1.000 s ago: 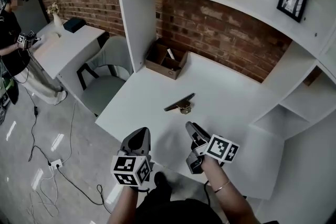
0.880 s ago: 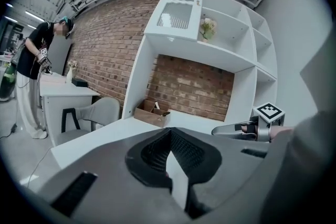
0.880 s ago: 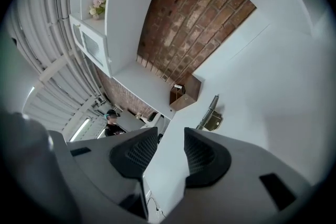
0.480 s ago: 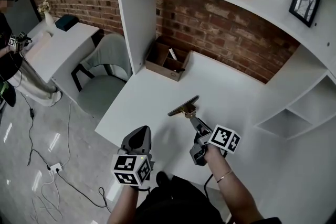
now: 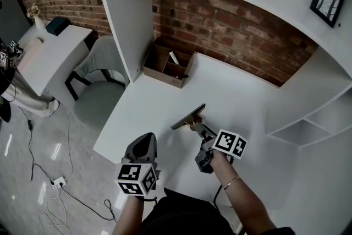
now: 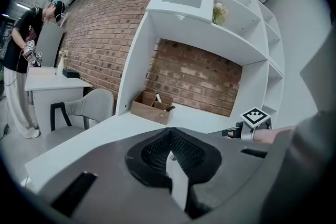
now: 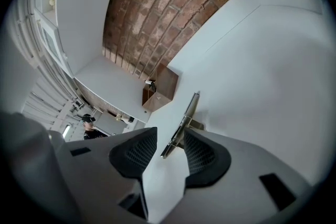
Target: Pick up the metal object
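Note:
The metal object [image 5: 188, 116] is a dark flat strip with a small brass piece under it. It lies on the white desk [image 5: 242, 91] near the middle. My right gripper [image 5: 201, 130] is open and reaches up to the strip's near end. In the right gripper view the metal object [image 7: 185, 118] runs away between the two pads, and the right gripper [image 7: 170, 138] is not closed on it. My left gripper [image 5: 145, 141] hangs at the desk's front edge, away from the strip. In its own view the left gripper [image 6: 169, 132] is shut with nothing in it.
A brown wooden box [image 5: 167, 66] with small items stands at the back by the white shelf upright [image 5: 124, 25]. A grey chair [image 5: 99, 93] sits left of the desk. A person [image 6: 21, 55] stands at another desk far left. Cables [image 5: 55, 181] lie on the floor.
My right gripper has moved forward over the desk until its open jaws straddle the strip's near end. The left gripper has stayed at the front edge. The strip has not moved.

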A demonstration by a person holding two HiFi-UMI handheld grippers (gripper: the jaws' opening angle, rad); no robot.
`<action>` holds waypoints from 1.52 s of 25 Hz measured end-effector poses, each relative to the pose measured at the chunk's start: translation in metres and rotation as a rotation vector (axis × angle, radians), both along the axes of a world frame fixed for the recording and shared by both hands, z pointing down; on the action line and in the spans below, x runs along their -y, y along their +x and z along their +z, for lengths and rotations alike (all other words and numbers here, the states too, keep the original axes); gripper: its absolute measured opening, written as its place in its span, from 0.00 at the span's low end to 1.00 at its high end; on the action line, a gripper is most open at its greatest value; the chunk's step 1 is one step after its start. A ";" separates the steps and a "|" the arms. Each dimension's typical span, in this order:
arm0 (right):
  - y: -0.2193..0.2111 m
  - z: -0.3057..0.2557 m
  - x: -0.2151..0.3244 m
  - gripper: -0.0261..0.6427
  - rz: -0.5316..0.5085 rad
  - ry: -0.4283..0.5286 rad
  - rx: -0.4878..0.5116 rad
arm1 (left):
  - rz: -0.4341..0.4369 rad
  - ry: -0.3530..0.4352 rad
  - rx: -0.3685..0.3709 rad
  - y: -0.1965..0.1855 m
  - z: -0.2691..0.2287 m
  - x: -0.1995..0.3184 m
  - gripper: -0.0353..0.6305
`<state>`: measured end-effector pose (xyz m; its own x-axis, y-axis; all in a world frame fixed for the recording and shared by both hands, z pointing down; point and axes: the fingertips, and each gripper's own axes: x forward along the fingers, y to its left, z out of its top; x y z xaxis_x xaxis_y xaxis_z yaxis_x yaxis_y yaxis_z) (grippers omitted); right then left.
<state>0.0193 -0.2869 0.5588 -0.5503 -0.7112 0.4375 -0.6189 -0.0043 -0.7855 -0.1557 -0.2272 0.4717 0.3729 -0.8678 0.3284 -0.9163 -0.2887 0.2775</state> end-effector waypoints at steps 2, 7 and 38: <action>0.000 0.004 0.005 0.25 0.002 -0.015 0.006 | 0.013 -0.009 -0.001 0.005 0.004 0.010 0.07; -0.004 0.014 0.013 0.25 -0.016 -0.050 0.010 | 0.043 -0.026 -0.003 0.019 0.010 0.033 0.07; -0.038 -0.025 0.009 0.05 -0.181 0.133 0.060 | 0.025 -0.059 -0.006 0.005 0.022 0.036 0.07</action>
